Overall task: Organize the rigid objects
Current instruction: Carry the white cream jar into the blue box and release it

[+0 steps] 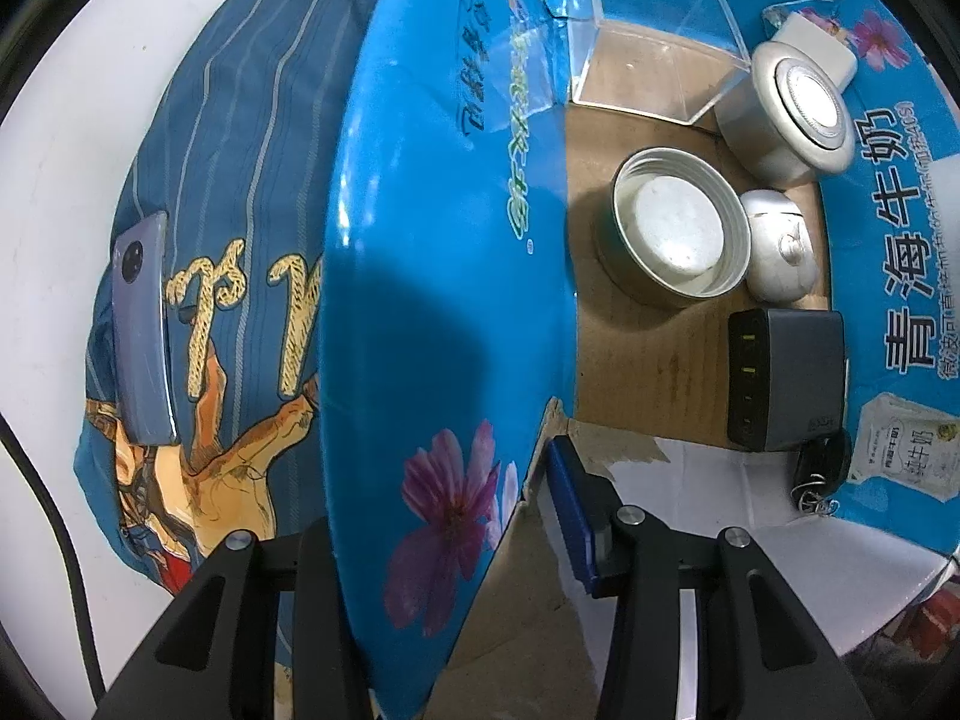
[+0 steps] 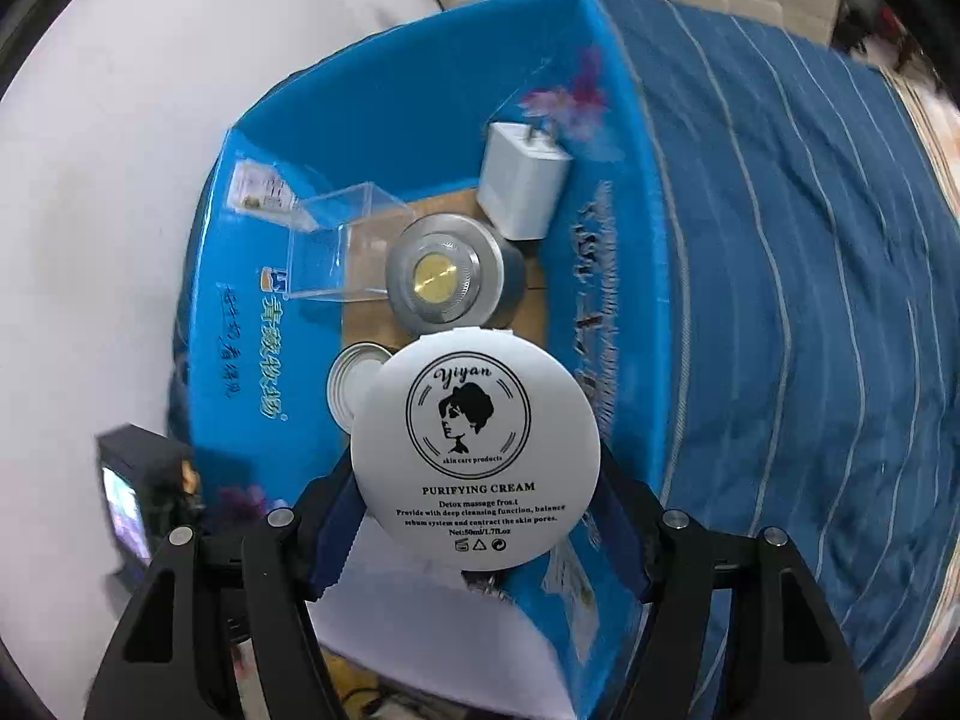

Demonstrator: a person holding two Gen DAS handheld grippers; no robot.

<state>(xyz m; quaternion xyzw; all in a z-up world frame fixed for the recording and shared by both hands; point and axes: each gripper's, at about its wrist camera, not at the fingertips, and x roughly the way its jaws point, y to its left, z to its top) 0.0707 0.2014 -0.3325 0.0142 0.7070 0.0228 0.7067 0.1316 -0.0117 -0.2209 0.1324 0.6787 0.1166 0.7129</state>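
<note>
My right gripper (image 2: 477, 516) is shut on a white round cream jar (image 2: 474, 450) and holds it above the open blue cardboard box (image 2: 384, 120). My left gripper (image 1: 456, 516) is shut on the box's blue wall flap (image 1: 432, 300). Inside the box lie a clear plastic case (image 1: 654, 42), a silver round tin (image 1: 792, 108), an open metal lid (image 1: 678, 228), a white earbud case (image 1: 780, 246), a dark multi-port charger (image 1: 786, 378), a white plug adapter (image 2: 522, 189) and a car key (image 1: 819, 468).
The box sits on a blue striped bedspread (image 2: 810, 300). A phone (image 1: 141, 330) lies on the printed blue fabric left of the box. A black cable (image 1: 54, 516) runs along the white surface. A small dark device with a lit screen (image 2: 135, 492) stands at the left.
</note>
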